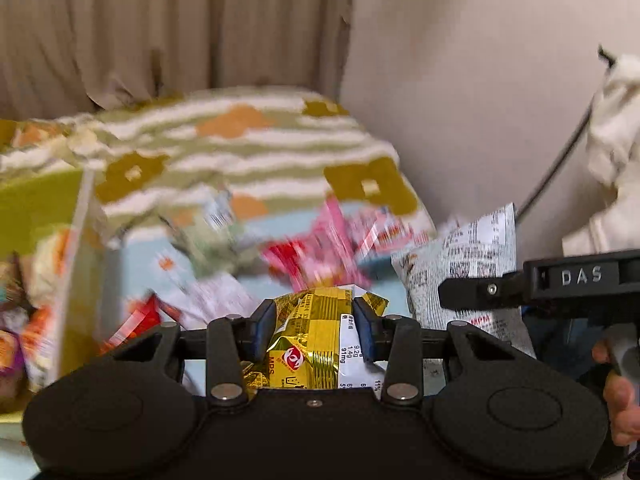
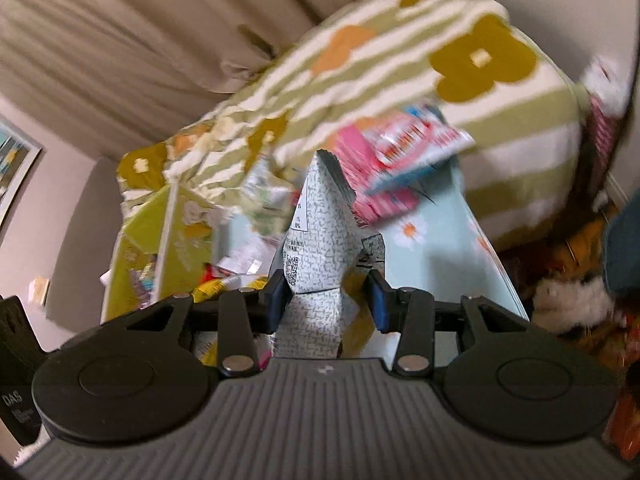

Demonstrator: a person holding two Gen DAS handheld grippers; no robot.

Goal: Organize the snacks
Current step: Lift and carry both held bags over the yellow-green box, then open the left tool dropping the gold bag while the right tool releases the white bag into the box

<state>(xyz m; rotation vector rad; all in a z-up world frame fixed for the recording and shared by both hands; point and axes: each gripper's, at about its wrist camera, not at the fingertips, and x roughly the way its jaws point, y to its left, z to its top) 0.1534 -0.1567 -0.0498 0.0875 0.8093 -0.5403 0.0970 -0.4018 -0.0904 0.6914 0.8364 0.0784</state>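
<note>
My left gripper (image 1: 316, 326) is shut on a gold-and-yellow snack packet (image 1: 316, 344) and holds it above the pale blue flowered surface (image 1: 140, 264). My right gripper (image 2: 330, 300) is shut on a white packet with black print (image 2: 320, 240); that packet also shows in the left wrist view (image 1: 472, 256), with the right gripper's body to its right. Pink and red snack packets (image 1: 320, 248) lie blurred on the blue surface ahead, and show in the right wrist view (image 2: 384, 156). A yellow-green box (image 1: 36, 216) holding several snacks stands at the left, also in the right wrist view (image 2: 160, 240).
A green-and-white striped blanket with flower shapes (image 1: 248, 148) lies behind the snacks. Beige curtains (image 1: 160, 24) hang at the back. A cream garment (image 1: 616, 128) and a cable are at the right. Cluttered items and a white fluffy thing (image 2: 568, 300) lie right of the surface.
</note>
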